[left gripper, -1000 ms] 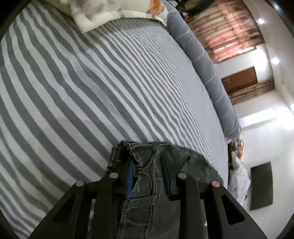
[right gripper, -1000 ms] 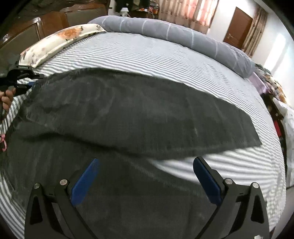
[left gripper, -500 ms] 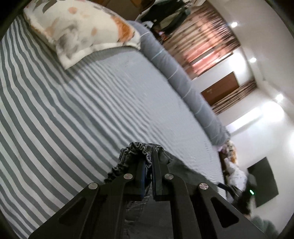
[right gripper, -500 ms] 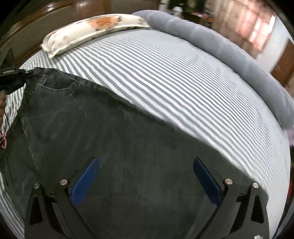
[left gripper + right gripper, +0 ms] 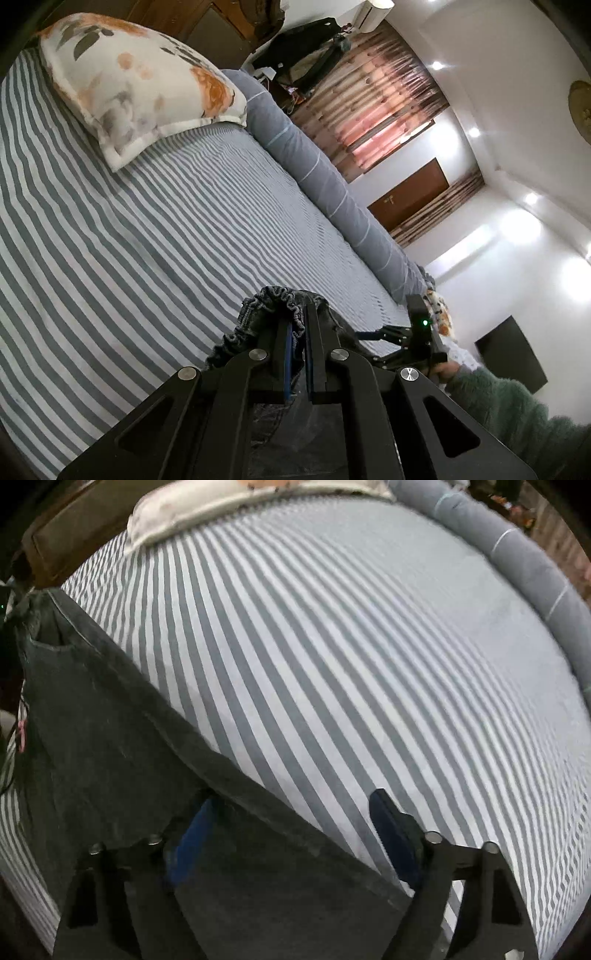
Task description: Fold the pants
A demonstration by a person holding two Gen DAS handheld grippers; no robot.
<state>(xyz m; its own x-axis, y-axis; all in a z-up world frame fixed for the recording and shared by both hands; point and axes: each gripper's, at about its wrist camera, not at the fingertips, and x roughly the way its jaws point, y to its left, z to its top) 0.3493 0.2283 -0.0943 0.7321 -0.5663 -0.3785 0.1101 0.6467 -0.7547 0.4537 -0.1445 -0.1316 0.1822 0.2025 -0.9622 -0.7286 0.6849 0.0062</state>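
The dark grey pants point(image 5: 110, 720) lie slantwise over the striped bed sheet point(image 5: 332, 646). My left gripper point(image 5: 297, 317) is shut on their gathered elastic waistband point(image 5: 273, 299) and holds it a little above the bed. My right gripper point(image 5: 291, 819) points steeply down at the pants' long edge. Its jaws are closing, with one blue pad point(image 5: 195, 830) over the fabric and the other over the sheet, and the pads do not press the cloth. In the left wrist view the right gripper point(image 5: 373, 338) shows past the waistband, held by a hand in a green fuzzy sleeve point(image 5: 498, 398).
A floral pillow point(image 5: 140, 85) lies at the head of the bed, and a long grey bolster point(image 5: 332, 192) runs along its far side. Striped sheet point(image 5: 147, 240) stretches wide beyond the pants. A wooden headboard point(image 5: 55, 546) stands behind the pillow.
My left gripper closed on the waistband and lifted it, tilting upward. My right gripper swept across the pants to their edge, tipped downward, and its jaws narrowed.
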